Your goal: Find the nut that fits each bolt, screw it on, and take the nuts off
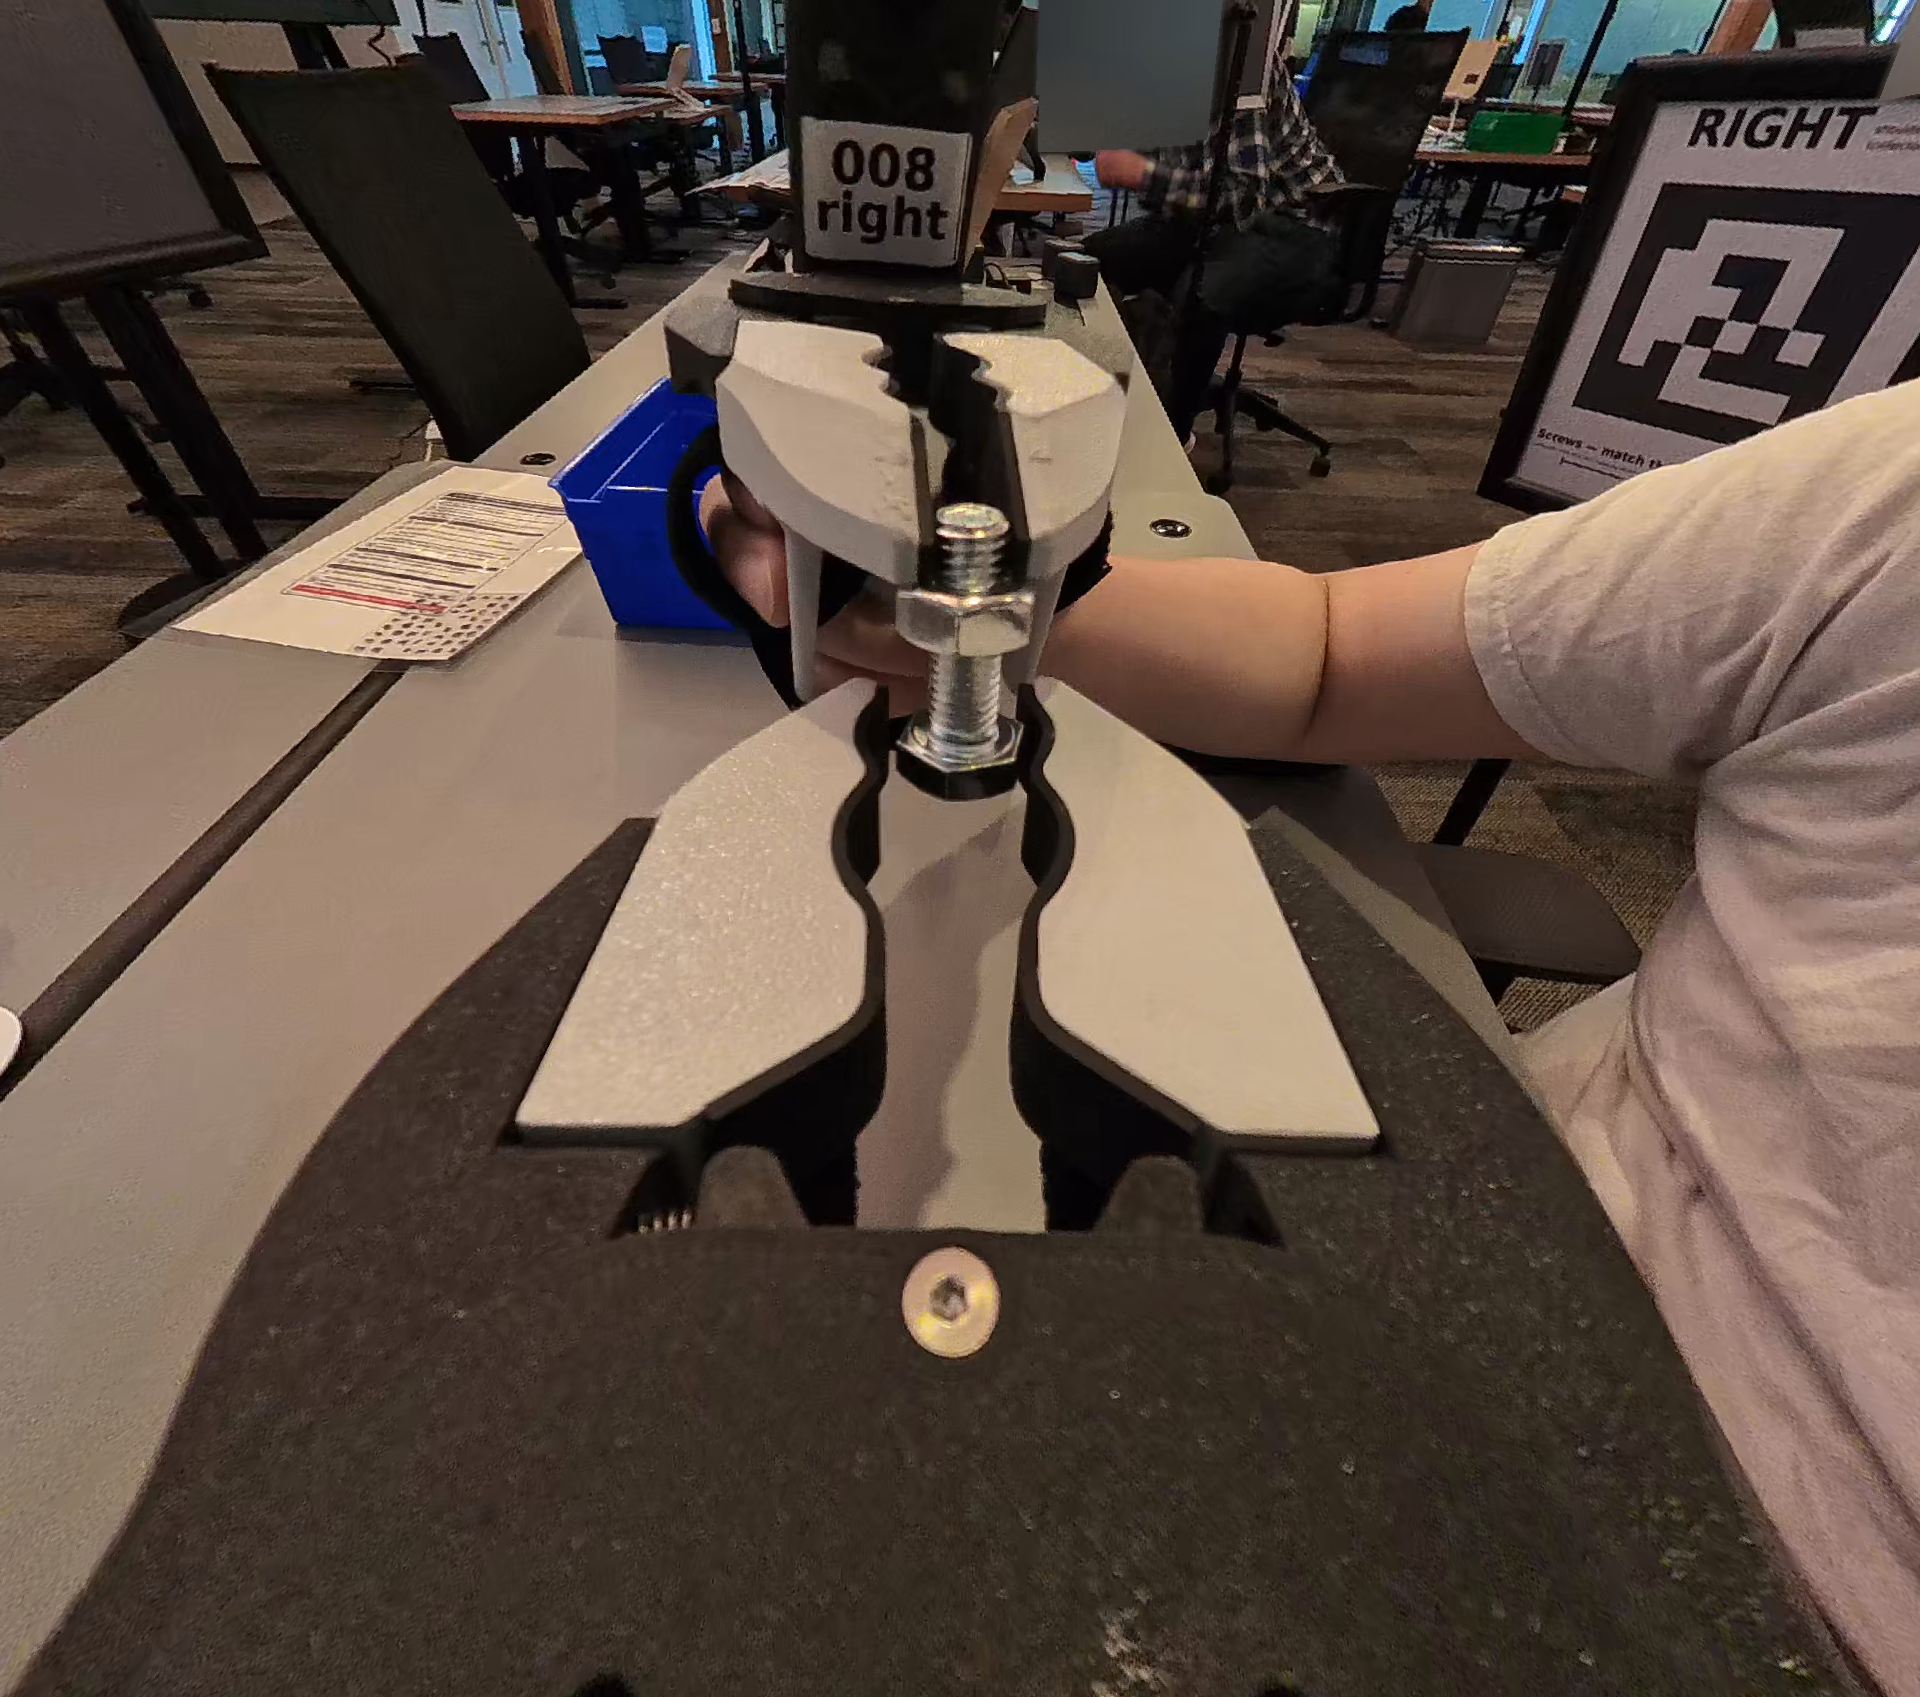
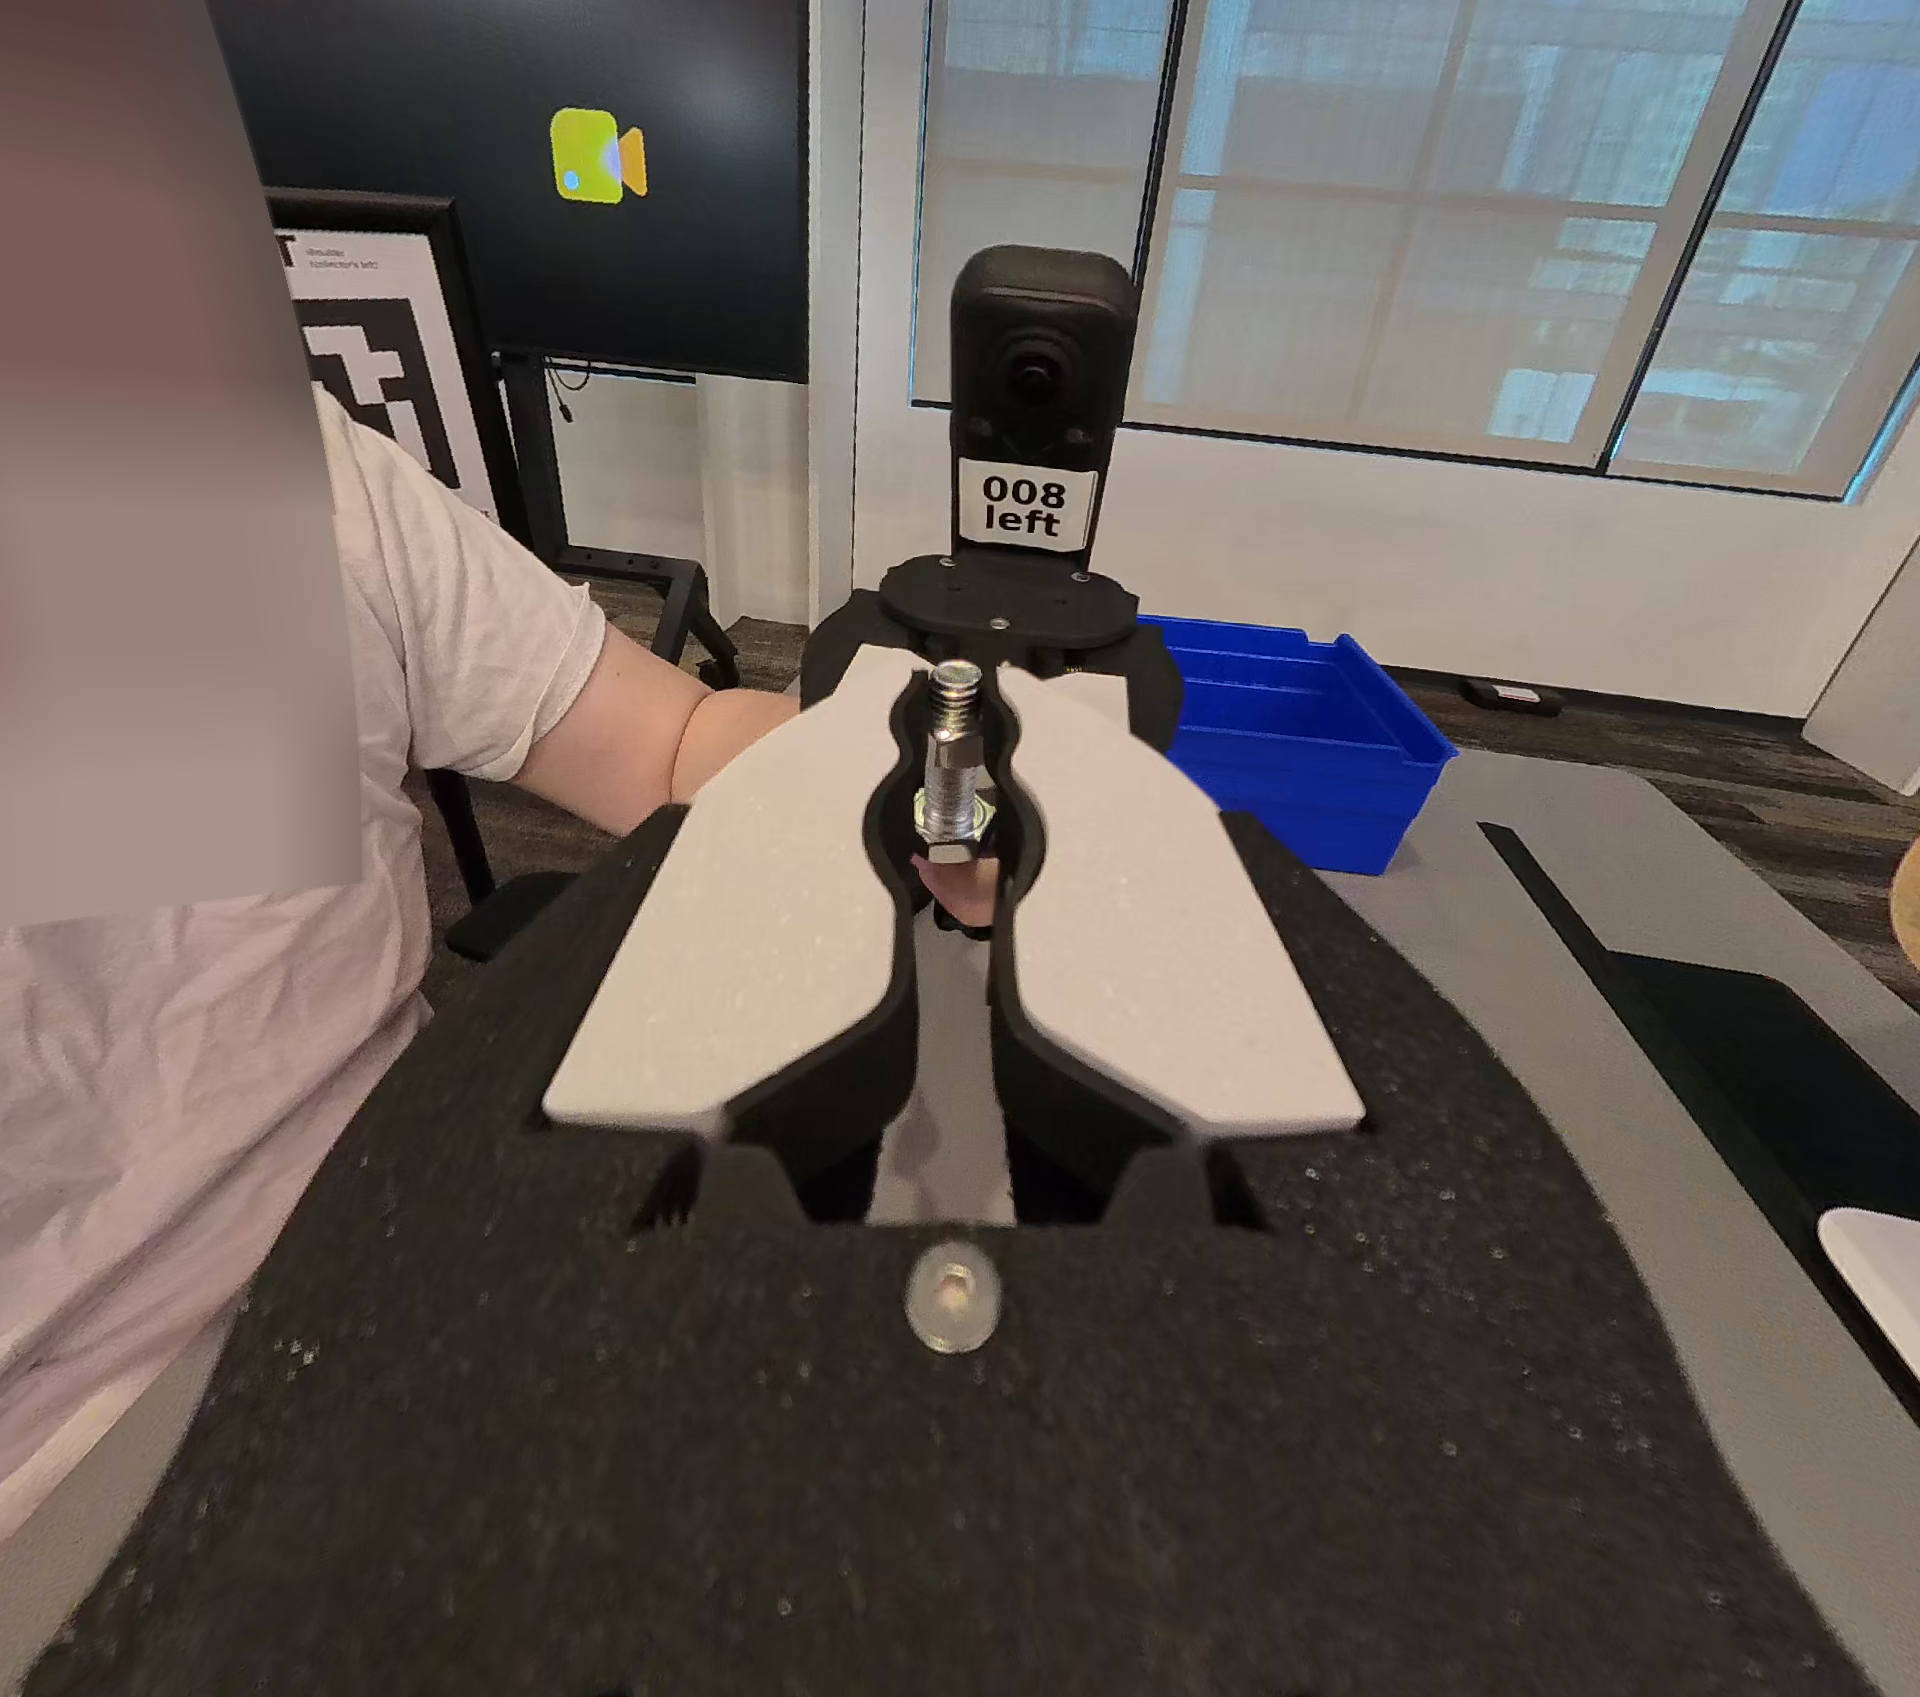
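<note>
A silver bolt (image 1: 964, 691) stands upright above the grey table (image 1: 312, 920) with a hex nut (image 1: 964, 621) partway down its thread. My left gripper (image 1: 961, 717) is shut on the bolt's head, low in the left wrist view. My right gripper (image 1: 966, 546) faces it from the far side, closed around the thread at the nut, with the bolt's tip showing above. In the right wrist view the bolt (image 2: 954, 712) and nut (image 2: 951, 754) sit between my right gripper's (image 2: 954, 691) nearly closed fingers. The left gripper's own fingers are hidden behind them.
A blue bin (image 1: 623, 504) stands on the table behind the grippers and also shows in the right wrist view (image 2: 1299, 743). A printed sheet (image 1: 416, 577) lies at the left. A framed marker board (image 1: 1714, 276) stands at the right. The person's arm (image 1: 1247, 660) reaches in. Some 5 cm of space lies between my two pairs of fingers.
</note>
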`<state>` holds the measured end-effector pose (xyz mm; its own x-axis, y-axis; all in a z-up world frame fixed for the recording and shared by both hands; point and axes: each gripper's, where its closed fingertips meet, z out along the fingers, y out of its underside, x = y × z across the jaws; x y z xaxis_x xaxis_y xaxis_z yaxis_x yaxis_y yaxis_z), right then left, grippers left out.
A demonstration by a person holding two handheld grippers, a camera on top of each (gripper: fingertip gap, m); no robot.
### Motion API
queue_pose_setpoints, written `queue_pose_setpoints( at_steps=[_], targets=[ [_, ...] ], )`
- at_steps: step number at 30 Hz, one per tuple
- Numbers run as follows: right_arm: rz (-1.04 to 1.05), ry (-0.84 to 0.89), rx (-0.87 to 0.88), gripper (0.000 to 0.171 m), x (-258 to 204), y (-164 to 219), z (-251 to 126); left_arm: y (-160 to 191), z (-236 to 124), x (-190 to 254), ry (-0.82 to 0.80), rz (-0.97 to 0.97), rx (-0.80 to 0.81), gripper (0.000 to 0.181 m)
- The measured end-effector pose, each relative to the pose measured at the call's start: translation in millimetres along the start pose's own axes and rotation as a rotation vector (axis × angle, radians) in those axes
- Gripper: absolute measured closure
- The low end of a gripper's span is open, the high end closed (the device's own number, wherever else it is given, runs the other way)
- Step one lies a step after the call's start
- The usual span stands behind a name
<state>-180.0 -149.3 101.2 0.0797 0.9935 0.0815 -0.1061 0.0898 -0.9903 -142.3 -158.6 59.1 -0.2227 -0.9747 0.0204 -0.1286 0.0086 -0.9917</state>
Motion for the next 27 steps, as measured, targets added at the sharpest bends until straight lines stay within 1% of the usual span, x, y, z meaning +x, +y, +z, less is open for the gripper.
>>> queue_pose_setpoints(
  at_steps=[3,12,18,19,20,21,24,27],
  targets=[
    [0.0,-0.001,0.002,0.162,-0.1,-0.1,-0.1,1.4,0.7,1.3,0.006,0.006,-0.008,0.165],
    [0.003,-0.019,0.0,0.162,-0.9,1.3,-1.5,2.0,1.8,2.7,0.012,0.008,-0.011,0.166],
    [0.023,-0.01,0.004,0.162,2.6,1.5,-2.9,2.0,1.1,-2.6,-0.026,0.021,-0.014,0.167],
    [0.028,0.014,0.007,0.158,6.0,0.3,-3.5,2.0,0.4,-6.0,-0.047,0.019,-0.015,0.167],
    [0.036,0.041,0.021,0.146,9.5,-3.2,-4.2,2.3,-0.2,-9.8,-0.071,0.018,-0.015,0.167],
    [0.053,0.068,0.035,0.137,12.8,-7.6,-5.4,2.4,-1.1,-14.0,-0.098,0.017,-0.013,0.167],
    [0.071,0.183,0.029,0.13,24.2,-14.0,-7.4,2.4,-6.5,-34.0,-0.234,0.01,-0.005,0.167],
    [0.018,0.325,-0.063,0.127,35.7,-4.2,-3.1,4.4,-11.3,-46.3,-0.319,0.002,-0.013,0.167]
  ],
)
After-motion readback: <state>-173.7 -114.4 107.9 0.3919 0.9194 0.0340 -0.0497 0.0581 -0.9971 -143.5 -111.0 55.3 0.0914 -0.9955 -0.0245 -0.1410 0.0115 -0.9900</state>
